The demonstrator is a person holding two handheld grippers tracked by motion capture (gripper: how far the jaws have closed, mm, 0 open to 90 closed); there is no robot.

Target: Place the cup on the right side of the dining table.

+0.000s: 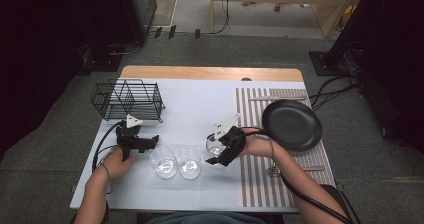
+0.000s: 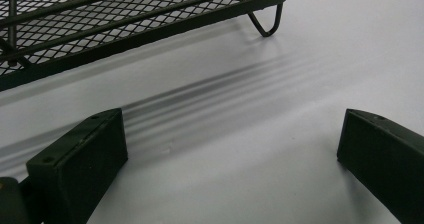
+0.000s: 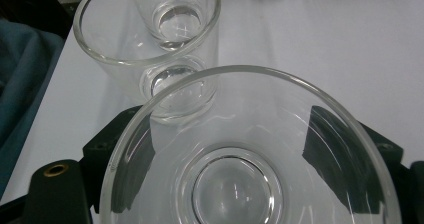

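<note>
Glass (image 1: 214,146) was what we held in the right gripper (image 1: 223,145): in the right gripper view its jaws stood on either side of the clear tumbler (image 3: 250,184), pressed to its wall and clamped on it. We take the black wire rack (image 1: 128,100) as our landmark. The held glass sat well to the right of the rack and nearer to us, over the white table cover (image 1: 200,104). Two more glasses (image 1: 163,162) (image 1: 189,163) stood side by side between our hands, in front of the rack and just left of the held one; the right gripper view showed them (image 3: 150,39) beyond its rim.

Our left gripper (image 1: 135,140) lay just in front of the rack, its jaws wide apart and holding nothing, with the rack's mesh floor (image 2: 100,19) close ahead in the left gripper view. A black plate (image 1: 292,124) rested far to the right of the rack, on the striped mat (image 1: 260,184).
</note>
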